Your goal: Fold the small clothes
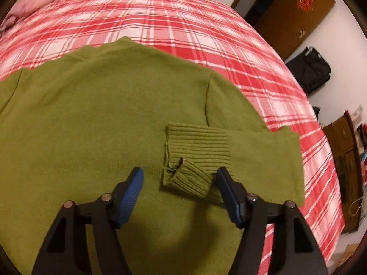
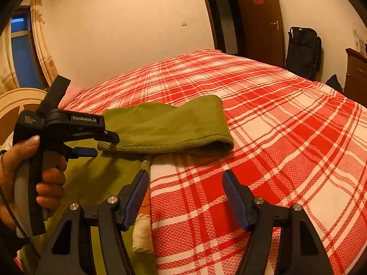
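Left tool [image 1: 180,178]: black frame, blue ribbed pads, jaws spread wide and gripping nothing, held low over the green sweater [image 1: 91,119]. The ribbed cuff [image 1: 195,158] is seen just ahead between the pads, one corner curled and partly tucked under itself. The sleeve [image 1: 263,146] is folded inward across the sweater's body; fine smooth knit, spread flat on the bed [image 1: 160,18]. The sweater's near hem is cut off by the tool frame.

Right tool [image 2: 185,183]: jaws likewise spread, empty, held over the red-and-white plaid bedcover [image 2: 275,137], a coarse woven texture. A striped knit edge [image 2: 144,224] is seen beside its left pad; what it belongs to cannot be made out. Farther off, a brown door [image 2: 261,23] and a black bag [image 2: 302,50], both dim.
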### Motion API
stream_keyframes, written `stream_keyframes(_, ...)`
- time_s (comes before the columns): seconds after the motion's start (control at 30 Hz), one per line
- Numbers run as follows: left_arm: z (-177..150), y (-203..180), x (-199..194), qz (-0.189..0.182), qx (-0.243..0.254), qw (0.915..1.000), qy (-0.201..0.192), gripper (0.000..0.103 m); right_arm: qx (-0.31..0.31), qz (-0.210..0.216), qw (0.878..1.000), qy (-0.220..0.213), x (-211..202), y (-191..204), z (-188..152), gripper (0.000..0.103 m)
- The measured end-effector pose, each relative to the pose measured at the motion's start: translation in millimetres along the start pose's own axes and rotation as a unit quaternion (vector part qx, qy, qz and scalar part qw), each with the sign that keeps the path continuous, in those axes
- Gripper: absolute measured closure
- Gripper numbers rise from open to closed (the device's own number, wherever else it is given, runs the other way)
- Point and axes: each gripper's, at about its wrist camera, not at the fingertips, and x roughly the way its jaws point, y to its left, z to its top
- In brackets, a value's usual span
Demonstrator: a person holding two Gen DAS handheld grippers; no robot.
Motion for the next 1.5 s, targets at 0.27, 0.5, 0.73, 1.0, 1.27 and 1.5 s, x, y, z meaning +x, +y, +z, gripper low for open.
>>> stream_keyframes(0.27, 0.4, -6.8, 4.3, -0.015, 0.001, 0.9999, 0.007, 0.035, -0.017, -0.009, 1.0, -0.005, -0.3, 5.6, -1.9, 0.035)
stream_keyframes(0.5, 2.3, -15.7, 5.0, -0.033, 0.027, 0.999, 0.007, 0.096, -0.013, -0.009, 1.0, -0.007, -1.2, 4.4, -1.1, 0.035)
stream_keyframes(0.73, 15.4, -18.6, -54.6, -0.046, 0.065, 0.9932, -0.086, 0.096, -0.011, -0.009, 1.0, -0.005, -0.1, 3.4, -1.1, 0.035)
stream_keyframes(1.0, 30.8, 2.5, -102.2, -0.039, 0.072, 0.9852, -0.15, 0.096, -0.012, -0.012, 1.0, -0.002, 1.4, 4.0, -2.2, 0.035)
stream_keyframes(1.27, 39.5, 50.7, -139.1, -0.015, 0.044, 0.9796, -0.195, 0.096, -0.016, -0.013, 1.0, 0.003, 4.6, 4.0, -3.6, 0.035)
stream_keyframes(1.5, 37.7, 88.6, -145.3, 0.008, 0.024, 0.9787, -0.204, 0.096, -0.018, -0.016, 1.0, 0.005, 5.9, 4.1, -4.8, 0.035)
